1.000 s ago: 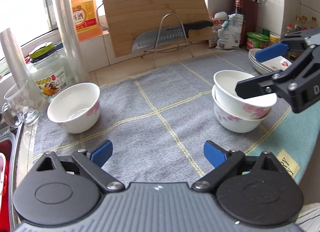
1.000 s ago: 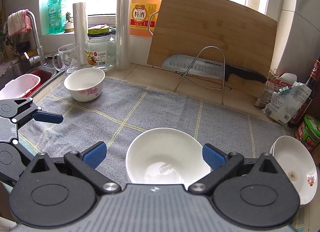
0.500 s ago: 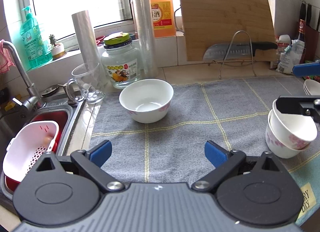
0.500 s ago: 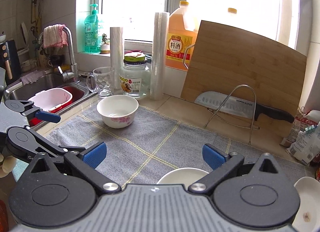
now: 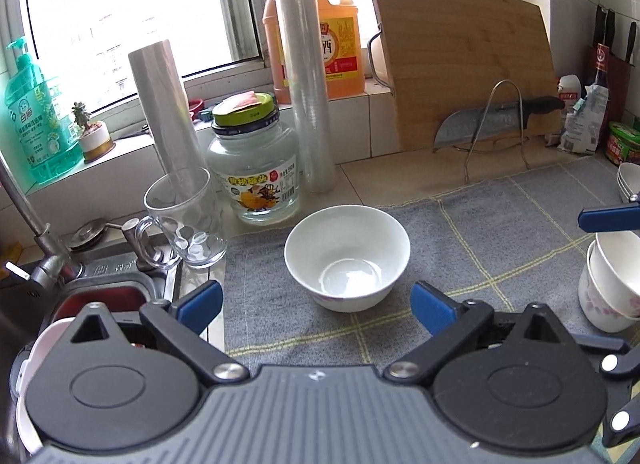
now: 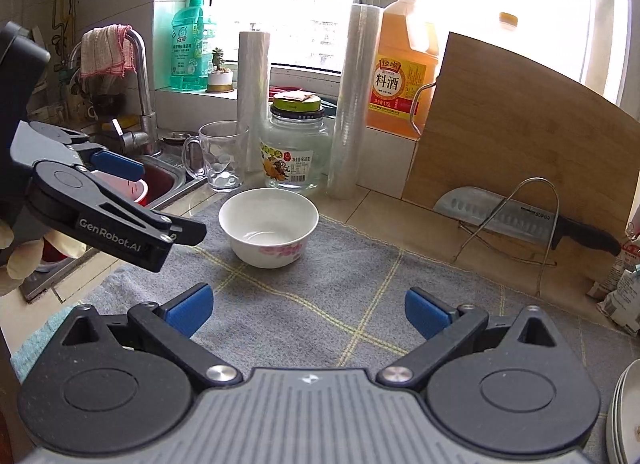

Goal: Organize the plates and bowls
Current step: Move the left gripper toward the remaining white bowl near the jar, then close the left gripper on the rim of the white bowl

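Note:
A single white bowl with pink flowers stands on the grey checked mat. My left gripper is open and empty, just short of this bowl, with the bowl between its fingers' line. Two stacked white bowls stand at the mat's right edge. My right gripper is open and empty, farther back over the mat; one of its blue fingertips shows above the stack. A stack of plates sits at the far right.
A sink with a red basin and a tap lies left. A glass mug, a jar, two film rolls, an oil jug, a cutting board and a cleaver on a wire rack line the back.
My left gripper has swung left from the stacked bowls toward the single bowl and closed in on it. My right gripper has lifted back from the stacked bowls, which have left its view.

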{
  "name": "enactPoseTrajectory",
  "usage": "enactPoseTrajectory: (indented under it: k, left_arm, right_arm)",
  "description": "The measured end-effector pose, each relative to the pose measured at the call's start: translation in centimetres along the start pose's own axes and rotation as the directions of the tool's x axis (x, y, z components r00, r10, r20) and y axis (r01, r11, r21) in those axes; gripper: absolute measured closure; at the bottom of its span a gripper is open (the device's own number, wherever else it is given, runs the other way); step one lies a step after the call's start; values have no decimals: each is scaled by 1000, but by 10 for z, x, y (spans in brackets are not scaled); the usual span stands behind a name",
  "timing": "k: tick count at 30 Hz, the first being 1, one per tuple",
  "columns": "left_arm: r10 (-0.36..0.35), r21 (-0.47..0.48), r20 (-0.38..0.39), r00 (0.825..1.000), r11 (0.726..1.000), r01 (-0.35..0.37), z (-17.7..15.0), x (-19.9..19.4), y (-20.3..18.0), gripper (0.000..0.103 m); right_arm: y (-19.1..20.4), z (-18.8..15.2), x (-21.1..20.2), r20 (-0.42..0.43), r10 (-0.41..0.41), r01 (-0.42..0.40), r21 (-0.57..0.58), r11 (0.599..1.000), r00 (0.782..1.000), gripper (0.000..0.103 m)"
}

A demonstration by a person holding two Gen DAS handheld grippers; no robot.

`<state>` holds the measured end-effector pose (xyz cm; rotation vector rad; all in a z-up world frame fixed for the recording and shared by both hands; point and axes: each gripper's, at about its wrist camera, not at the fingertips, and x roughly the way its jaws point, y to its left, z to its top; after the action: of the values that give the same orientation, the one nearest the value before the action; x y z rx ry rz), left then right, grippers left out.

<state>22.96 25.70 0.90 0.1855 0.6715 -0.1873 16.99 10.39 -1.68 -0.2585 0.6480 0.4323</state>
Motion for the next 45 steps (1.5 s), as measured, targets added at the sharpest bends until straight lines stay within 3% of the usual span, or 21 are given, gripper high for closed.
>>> enactPoseTrajectory:
  k: [7,13,30,37,45]
  left_arm:
    - [-94,54,-15,995,994,95,15,40,19,3]
    - [-154,84,-48,987,984,158,26,72,27,3]
    - [-241,129,-122,963,958,256,40,130,31,7]
    - [-272,121,-148,951,949,290,42,139,31,14]
    - [-297,119,-168,940,940,319,44,145,29,28]
  right_arm:
    - [17,10,43,-72,-32,35,42,999,997,0]
    - [29,15,72,-85,-53,57,45,997,995,0]
    - [31,26,133,-136,-26,38,92,995,990,0]
    - [29,31,144,-132,-16,28,92,995,991,3]
    - [26,33,150,-139,4,9,96,995,990,15]
